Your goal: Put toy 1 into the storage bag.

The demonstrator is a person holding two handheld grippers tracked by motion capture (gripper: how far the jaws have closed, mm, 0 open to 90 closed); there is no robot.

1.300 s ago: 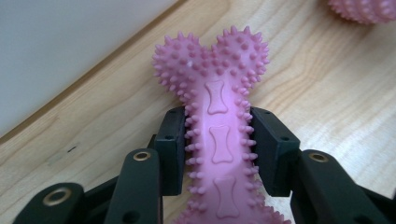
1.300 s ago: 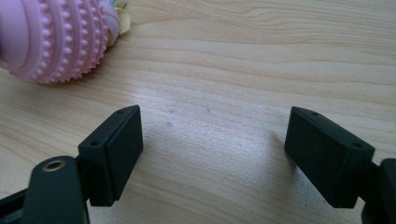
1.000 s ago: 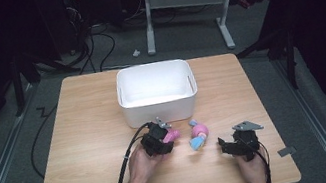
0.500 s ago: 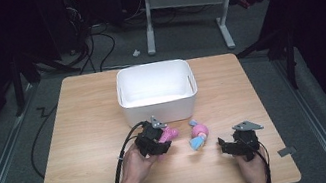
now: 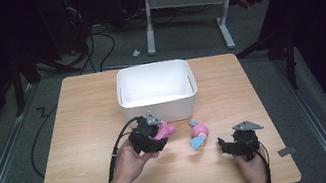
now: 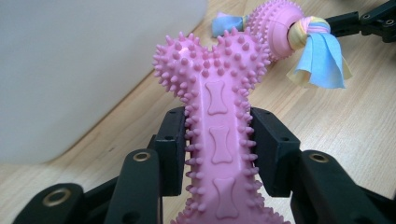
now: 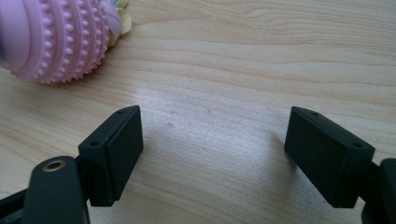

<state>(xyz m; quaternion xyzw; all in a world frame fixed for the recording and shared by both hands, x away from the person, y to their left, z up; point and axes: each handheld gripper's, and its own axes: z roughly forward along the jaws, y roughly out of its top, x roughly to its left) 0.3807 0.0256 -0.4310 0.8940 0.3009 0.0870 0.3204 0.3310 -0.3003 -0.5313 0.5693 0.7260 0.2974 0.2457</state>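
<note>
Left gripper view: left gripper [image 6: 217, 154] clamps pink spiked bone toy [image 6: 217, 107] mid-shaft, white bin [image 5: 157, 90] just beyond; nubby rubber may twist loose during the lift; right gripper [image 7: 212, 154] gapes wide, empty, beside ball toy [image 7: 56, 39].

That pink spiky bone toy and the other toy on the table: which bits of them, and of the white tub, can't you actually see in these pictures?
- Pink bone toy: in the left gripper view its lower end is cut off by the bottom edge; in the high view the left gripper covers most of it.
- Ball toy with cloth strips: cut off by the right gripper view's top and left edges.
- White tub: its near inner wall is hidden by its own rim in the high view.
</note>
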